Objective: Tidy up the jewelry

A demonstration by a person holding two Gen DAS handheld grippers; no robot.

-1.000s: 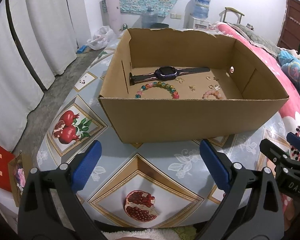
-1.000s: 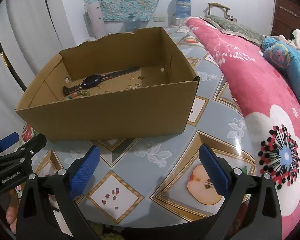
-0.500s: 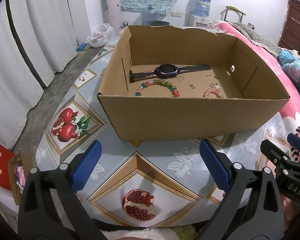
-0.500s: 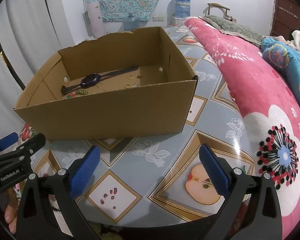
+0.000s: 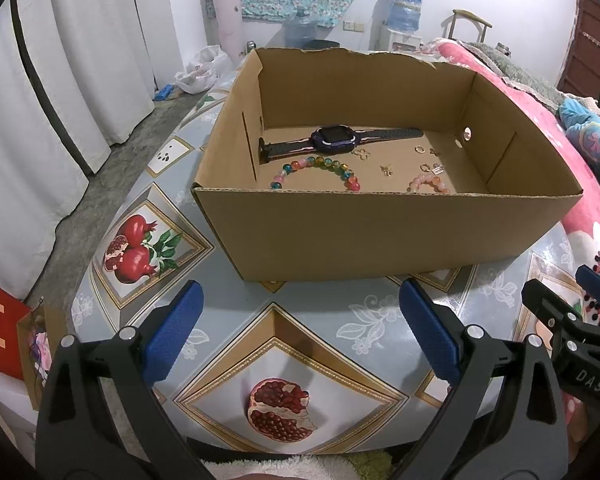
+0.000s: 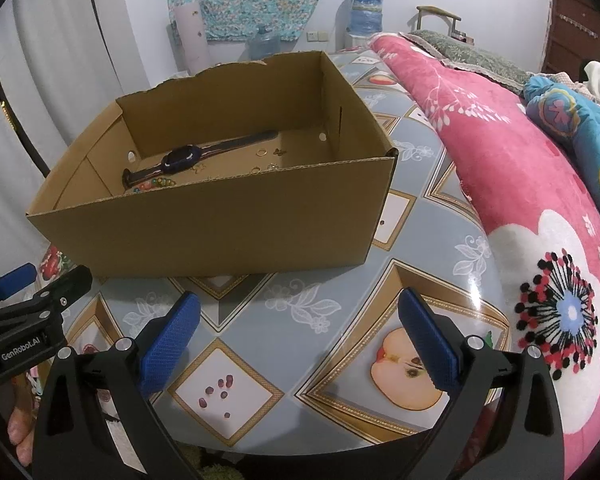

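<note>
A box (image 5: 380,232) sits on the table (image 5: 300,320), just ahead of the left claw (image 5: 300,328). In the box, the watch (image 5: 334,140) lies at the back. The big bead bracelet (image 5: 316,170) lies in front of it. The small bead bracelet (image 5: 428,183) lies to the right, with tiny earrings (image 5: 420,149) behind it. The right claw (image 6: 300,332) is right of the left claw, and the blanket (image 6: 540,200) lies on its right.

Left gripper (image 5: 300,336) and right gripper (image 6: 300,336) hover side by side, jaws spread wide, holding nothing.
</note>
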